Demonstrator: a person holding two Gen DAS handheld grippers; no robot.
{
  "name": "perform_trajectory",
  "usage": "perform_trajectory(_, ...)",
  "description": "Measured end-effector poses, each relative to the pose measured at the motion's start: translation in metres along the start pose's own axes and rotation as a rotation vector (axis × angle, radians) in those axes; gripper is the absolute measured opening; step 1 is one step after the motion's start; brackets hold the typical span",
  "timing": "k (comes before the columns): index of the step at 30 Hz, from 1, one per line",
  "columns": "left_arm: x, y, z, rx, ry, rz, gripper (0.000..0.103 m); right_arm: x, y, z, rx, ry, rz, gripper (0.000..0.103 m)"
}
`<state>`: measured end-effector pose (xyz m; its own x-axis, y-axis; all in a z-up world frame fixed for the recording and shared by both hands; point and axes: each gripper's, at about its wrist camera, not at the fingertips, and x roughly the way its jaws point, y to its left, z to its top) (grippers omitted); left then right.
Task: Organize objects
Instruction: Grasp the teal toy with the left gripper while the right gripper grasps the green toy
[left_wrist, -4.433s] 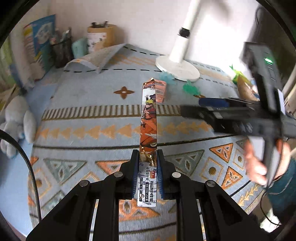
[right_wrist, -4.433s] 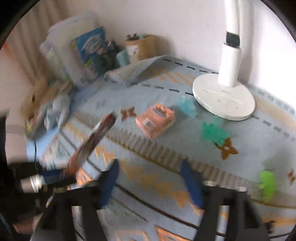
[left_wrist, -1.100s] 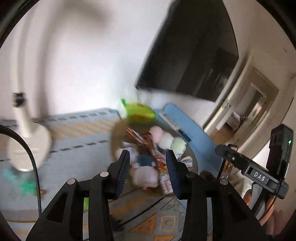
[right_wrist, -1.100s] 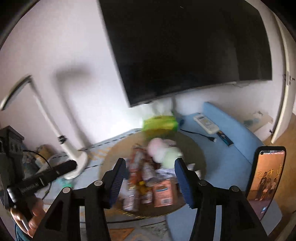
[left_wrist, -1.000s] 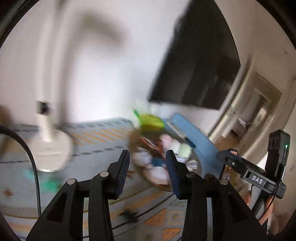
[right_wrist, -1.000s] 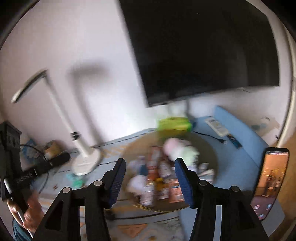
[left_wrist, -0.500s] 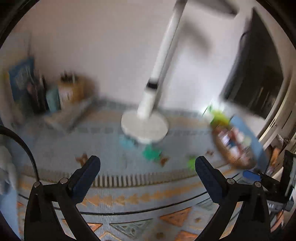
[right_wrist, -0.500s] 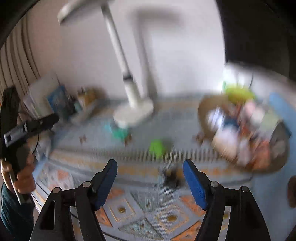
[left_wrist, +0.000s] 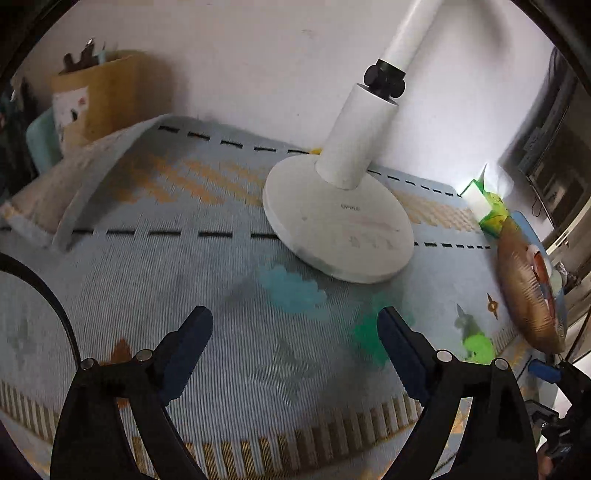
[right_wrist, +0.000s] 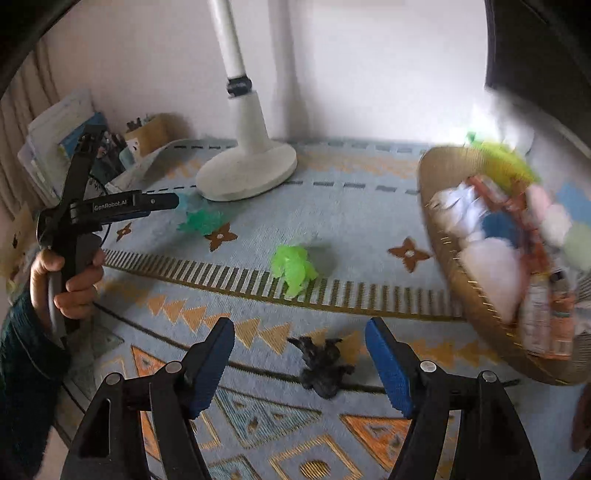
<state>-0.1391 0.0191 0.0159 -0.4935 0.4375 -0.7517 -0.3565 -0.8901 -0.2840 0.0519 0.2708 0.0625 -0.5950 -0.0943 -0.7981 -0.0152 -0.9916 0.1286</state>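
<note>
Small toy figures lie on the patterned blue mat (right_wrist: 351, 221): a teal-blue one (left_wrist: 291, 288), a dark green one (left_wrist: 371, 334), a bright green one (right_wrist: 293, 266) and a black one (right_wrist: 323, 363). My left gripper (left_wrist: 293, 332) is open and empty, low over the mat, with the teal-blue and dark green toys just ahead. It also shows in the right wrist view (right_wrist: 173, 201), by the dark green toy (right_wrist: 203, 220). My right gripper (right_wrist: 299, 343) is open and empty, with the black toy between its fingers. A woven basket (right_wrist: 443, 266) at right holds plush toys and snack packs.
A white lamp base (left_wrist: 338, 225) with its post stands at the back of the mat, also in the right wrist view (right_wrist: 247, 170). A green tissue box (left_wrist: 493, 210) sits behind the basket (left_wrist: 528, 288). A pen holder (left_wrist: 92, 92) and books (right_wrist: 55, 144) stand back left.
Both grippers have swung away from the basket, left and down toward the mat. The left gripper, shut on a snack pack earlier, is now wide open and empty.
</note>
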Motion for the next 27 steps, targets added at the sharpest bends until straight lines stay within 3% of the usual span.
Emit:
perform_trajectory(1, 0.001, 0.001, 0.002, -0.005, -0.003, -0.008, 0.089, 0.005, 0.000, 0.005, 0.015, 0.020, 0.024, 0.072)
perform_trajectory(2, 0.004, 0.004, 0.005, -0.019, -0.005, -0.017, 0.078, 0.011, 0.002, 0.012, 0.021, 0.041, 0.054, 0.072)
perform_trajectory(3, 0.008, 0.007, 0.007, -0.037, 0.006, -0.032, 0.054, 0.014, 0.007, 0.017, 0.017, 0.053, 0.079, 0.072)
perform_trajectory(4, 0.014, 0.010, 0.009, -0.048, 0.033, -0.043, 0.042, 0.018, 0.014, 0.022, 0.004, 0.059, 0.103, 0.072)
perform_trajectory(6, 0.017, 0.009, 0.009, -0.034, 0.025, -0.055, 0.032, 0.024, 0.036, 0.035, -0.046, 0.053, 0.124, 0.072)
perform_trajectory(9, 0.015, 0.010, 0.006, -0.036, 0.017, -0.072, 0.030, 0.040, 0.066, 0.047, -0.113, 0.055, 0.109, 0.072)
perform_trajectory(12, 0.006, 0.019, 0.005, -0.080, -0.020, -0.082, 0.030, 0.065, 0.083, 0.061, -0.100, 0.076, 0.150, 0.072)
perform_trajectory(18, -0.005, 0.036, 0.003, -0.170, -0.085, -0.046, 0.030, 0.109, 0.107, 0.079, -0.095, 0.080, 0.112, 0.065)
perform_trajectory(21, -0.005, 0.037, 0.004, -0.166, -0.088, -0.040, 0.030, 0.123, 0.116, 0.084, -0.111, 0.084, 0.058, 0.057)
perform_trajectory(23, -0.005, 0.034, 0.004, -0.154, -0.087, -0.025, 0.030, 0.125, 0.121, 0.085, -0.129, 0.058, 0.005, 0.046)
perform_trajectory(27, -0.010, 0.029, 0.002, -0.124, -0.106, 0.006, 0.030, 0.114, 0.116, 0.079, -0.124, 0.041, 0.015, 0.044)
